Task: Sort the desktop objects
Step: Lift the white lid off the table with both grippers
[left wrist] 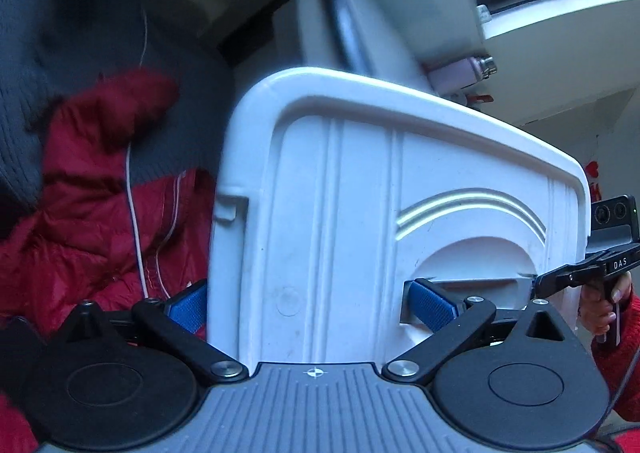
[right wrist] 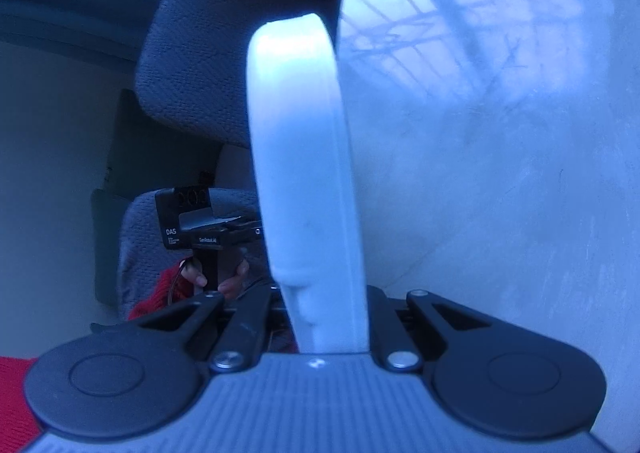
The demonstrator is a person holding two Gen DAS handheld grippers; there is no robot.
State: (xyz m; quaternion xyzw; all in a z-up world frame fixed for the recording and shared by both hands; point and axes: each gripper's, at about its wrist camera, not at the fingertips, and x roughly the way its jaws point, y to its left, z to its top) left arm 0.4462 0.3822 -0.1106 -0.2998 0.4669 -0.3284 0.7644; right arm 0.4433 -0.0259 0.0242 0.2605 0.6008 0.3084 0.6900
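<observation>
On my right gripper [right wrist: 320, 317] the jaws are pressed in on the edge of a white plastic lid [right wrist: 298, 157]; the pads themselves are hidden behind it, but the arms stand drawn in tight against the plastic. From this wrist I see the lid edge-on, rising upright from between the fingers through the middle of the view.

On my left gripper [left wrist: 310, 303] the jaws are spread wide. Both blue pads [left wrist: 432, 307] are visible, one either side of the lid's lower portion, with a clear gap between at least the right pad and the plastic. I record no grip here.

From the left wrist the lid [left wrist: 360, 221] shows its broad face: a rounded rim, raised ribs, and an arched handle recess. The right gripper [left wrist: 560, 279] reaches in from the right edge at that recess, held by a hand [left wrist: 600, 305] in a red sleeve.

Beyond the lid, the right wrist view shows a pale table surface [right wrist: 500, 173] to the right and a grey upholstered chair [right wrist: 192, 65] to the left, with the left gripper's body [right wrist: 200, 225] in front of it. The left wrist view shows a red jacket [left wrist: 100, 213] and a white cable [left wrist: 134, 213] to the left; the background there is blurred.
</observation>
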